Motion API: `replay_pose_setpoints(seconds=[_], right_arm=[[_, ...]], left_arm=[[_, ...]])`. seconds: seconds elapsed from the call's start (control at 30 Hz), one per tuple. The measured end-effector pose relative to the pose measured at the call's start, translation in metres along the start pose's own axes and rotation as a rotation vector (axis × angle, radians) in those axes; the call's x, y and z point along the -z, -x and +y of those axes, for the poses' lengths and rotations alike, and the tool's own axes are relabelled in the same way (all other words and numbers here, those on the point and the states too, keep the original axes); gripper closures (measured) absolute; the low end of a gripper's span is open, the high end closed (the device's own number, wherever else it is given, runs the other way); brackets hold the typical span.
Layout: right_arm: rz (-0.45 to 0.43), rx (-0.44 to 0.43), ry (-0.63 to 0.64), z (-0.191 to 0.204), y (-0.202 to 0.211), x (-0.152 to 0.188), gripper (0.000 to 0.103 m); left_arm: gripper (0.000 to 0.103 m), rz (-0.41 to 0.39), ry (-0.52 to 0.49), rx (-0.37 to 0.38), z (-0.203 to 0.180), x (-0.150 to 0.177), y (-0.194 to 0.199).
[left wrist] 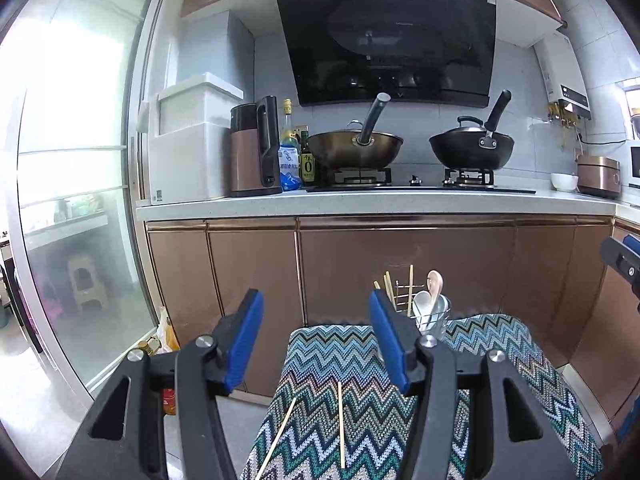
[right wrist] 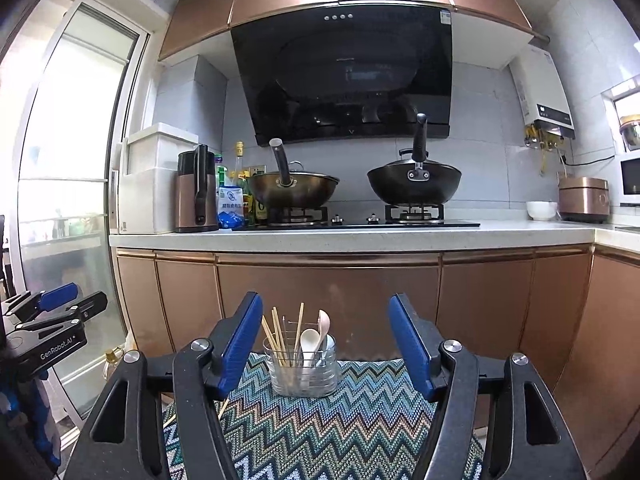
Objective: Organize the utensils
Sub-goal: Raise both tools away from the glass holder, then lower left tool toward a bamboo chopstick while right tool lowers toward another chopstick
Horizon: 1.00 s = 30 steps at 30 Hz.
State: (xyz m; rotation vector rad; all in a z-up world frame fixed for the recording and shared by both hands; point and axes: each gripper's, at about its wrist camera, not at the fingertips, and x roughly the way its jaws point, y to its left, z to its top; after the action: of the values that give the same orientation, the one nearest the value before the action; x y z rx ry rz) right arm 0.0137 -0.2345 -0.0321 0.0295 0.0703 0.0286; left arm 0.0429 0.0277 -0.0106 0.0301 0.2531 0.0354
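Left tool (left wrist: 316, 344) agape — level, right tool (right wrist: 326, 344) likewise

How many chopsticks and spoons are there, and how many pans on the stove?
Loose chopsticks on the cloth: 2
Chopsticks in the holder: about 4
Spoons in the holder: 2
Pans on the stove: 2
Total: about 10

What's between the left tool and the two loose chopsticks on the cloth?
Nothing visible. The open left tool hangs above the zigzag-patterned cloth, and the two loose wooden chopsticks lie bare on it, apart from the clear utensil holder beyond.
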Motion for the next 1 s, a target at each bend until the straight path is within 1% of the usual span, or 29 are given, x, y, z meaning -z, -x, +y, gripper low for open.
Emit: replay_pose_setpoints(seconds=[0.3, 0.43, 0.7, 0.83, 1.0], right_arm=[[0.041, 0.021, 0.003, 0.003, -0.010, 0.009, 0.038], [0.065, 0.014, 0.015, 0.008, -0.017, 0.015, 0.038], [0.111, 0.002, 0.028, 0.016, -0.035, 0.025, 0.038], [0.150, -0.004, 0.040, 0.020, -0.049, 0.032, 0.038], [0.201, -0.013, 0.049, 0.026, -0.070, 0.042, 0.038]], left_arm=[[0.050, 0.018, 0.002, -0.015, 0.007, 0.011, -0.005], [0.050, 0.039, 0.001, -0.030, 0.011, 0.017, -0.013], [0.050, 0.087, 0.002, -0.033, 0.021, 0.028, -0.033], [0.050, 0.133, 0.024, -0.018, 0.031, 0.035, -0.051], [0.050, 0.214, 0.068, 0.022, 0.054, 0.043, -0.080]])
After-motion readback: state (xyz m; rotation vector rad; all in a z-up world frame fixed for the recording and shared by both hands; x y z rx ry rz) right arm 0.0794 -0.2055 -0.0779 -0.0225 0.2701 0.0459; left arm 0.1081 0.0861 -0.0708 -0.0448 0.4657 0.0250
